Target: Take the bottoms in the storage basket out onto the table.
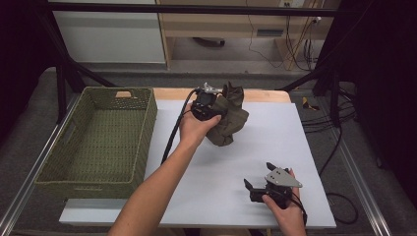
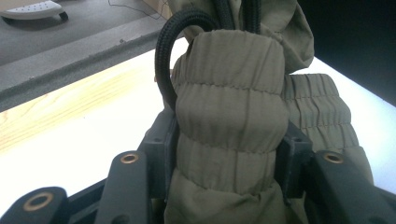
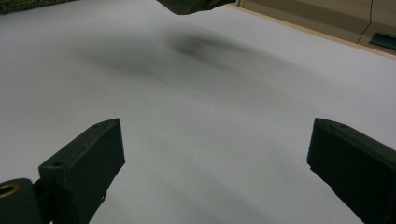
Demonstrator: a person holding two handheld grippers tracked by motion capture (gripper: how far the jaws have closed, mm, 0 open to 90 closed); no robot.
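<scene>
A person's left gripper [image 1: 209, 105] lifts a bunched olive drawstring garment [image 1: 228, 120] above the white table [image 1: 275, 147], toward twelve o'clock. The left gripper view adds detail: both jaws pinch the elastic waistband [image 2: 231, 121], with a black drawstring cord [image 2: 164, 51] looping at eleven o'clock. The right gripper [image 1: 258, 187] rests low at five o'clock, well apart from the garment, its jaws spread wide and holding nothing. The right gripper view catches the cloth's shadow on the table. A green woven basket [image 1: 98, 140] sits at nine o'clock.
</scene>
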